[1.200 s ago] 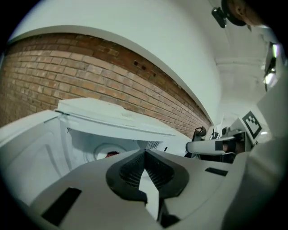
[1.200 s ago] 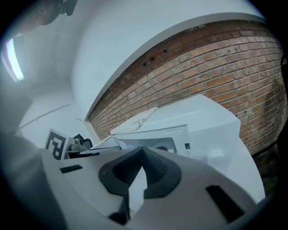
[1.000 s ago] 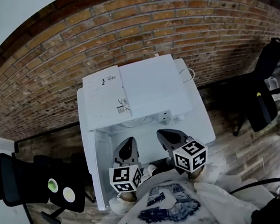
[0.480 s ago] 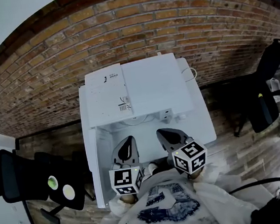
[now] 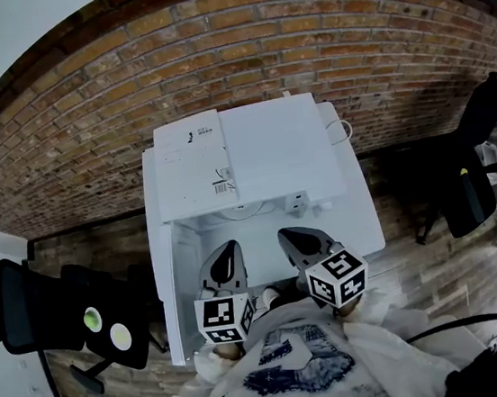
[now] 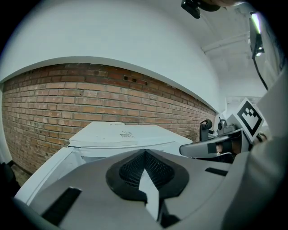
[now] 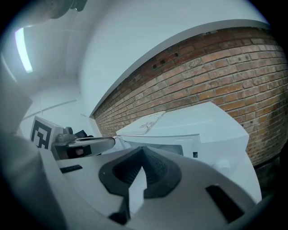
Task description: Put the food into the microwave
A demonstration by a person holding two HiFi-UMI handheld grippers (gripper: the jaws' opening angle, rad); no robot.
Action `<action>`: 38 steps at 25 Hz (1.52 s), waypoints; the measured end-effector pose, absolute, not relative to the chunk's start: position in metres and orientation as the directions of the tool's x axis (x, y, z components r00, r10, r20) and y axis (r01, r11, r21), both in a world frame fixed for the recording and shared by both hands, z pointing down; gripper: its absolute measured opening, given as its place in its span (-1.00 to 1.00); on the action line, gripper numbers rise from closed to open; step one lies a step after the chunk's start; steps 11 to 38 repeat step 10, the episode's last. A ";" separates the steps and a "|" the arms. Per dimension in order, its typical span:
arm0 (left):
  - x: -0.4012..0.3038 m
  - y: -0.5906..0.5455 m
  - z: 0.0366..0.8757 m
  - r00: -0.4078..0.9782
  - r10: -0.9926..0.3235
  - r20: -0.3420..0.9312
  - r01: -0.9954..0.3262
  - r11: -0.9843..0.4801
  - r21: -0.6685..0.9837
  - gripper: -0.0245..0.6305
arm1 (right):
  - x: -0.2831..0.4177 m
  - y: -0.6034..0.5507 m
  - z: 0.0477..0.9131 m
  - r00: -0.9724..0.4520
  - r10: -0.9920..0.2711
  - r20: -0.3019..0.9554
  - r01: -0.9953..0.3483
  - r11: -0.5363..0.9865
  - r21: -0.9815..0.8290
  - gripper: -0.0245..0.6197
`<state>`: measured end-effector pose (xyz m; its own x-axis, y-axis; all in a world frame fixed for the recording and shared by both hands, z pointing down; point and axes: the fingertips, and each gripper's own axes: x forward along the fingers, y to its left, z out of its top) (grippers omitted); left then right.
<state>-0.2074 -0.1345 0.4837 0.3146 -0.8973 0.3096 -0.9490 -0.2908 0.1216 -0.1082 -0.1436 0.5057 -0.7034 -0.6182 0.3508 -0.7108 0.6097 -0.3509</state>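
Before one microwave, two closed grippers

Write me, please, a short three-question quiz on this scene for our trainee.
1. True or false: the microwave door is shut.
2. What stands behind the microwave: A tiles, B brick wall, C window?
3. Fill in: the left gripper and the right gripper are both ____ and hold nothing.
Key: 1 false, it is swung open; 2 B; 3 shut.
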 end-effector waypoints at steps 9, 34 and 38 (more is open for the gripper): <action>-0.211 -0.131 0.487 0.307 -0.898 0.316 -0.951 -0.277 0.136 -0.91 | -0.111 -0.143 0.507 -0.714 -0.606 0.352 -0.700 0.619 -0.355 -0.89; -0.211 -0.131 0.488 0.305 -0.898 0.318 -0.951 -0.275 0.139 -0.91 | -0.112 -0.142 0.507 -0.715 -0.604 0.352 -0.699 0.621 -0.355 -0.89; -0.211 -0.131 0.488 0.305 -0.898 0.318 -0.951 -0.275 0.139 -0.91 | -0.112 -0.142 0.507 -0.715 -0.604 0.352 -0.699 0.621 -0.355 -0.89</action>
